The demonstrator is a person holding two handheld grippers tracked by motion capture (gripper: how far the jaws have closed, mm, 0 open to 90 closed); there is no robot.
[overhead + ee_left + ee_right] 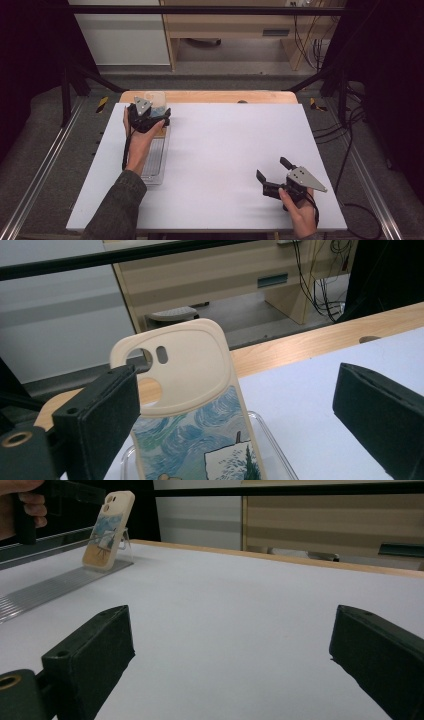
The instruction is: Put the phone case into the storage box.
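Between the left gripper (235, 405) jaws, which are spread wide: cream phone case with painted blue-swirl back (195, 410), nearer the left jaw, gripped by neither. Long axis near upright, camera-cutout end up, leaning back on a clear ribbed acrylic stand (55, 587). Right gripper (230, 660) jaws wide over bare white tabletop (240, 605), case far ahead-left.

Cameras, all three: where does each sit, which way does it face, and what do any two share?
High view: above the table, looking forward and down; forearms, both hands, left gripper, right gripper.
Left gripper view: looks between open jaws at the phone case standing in the clear stand.
Right gripper view: low, across the table; open jaws.
Shared: both gripper views show the case.
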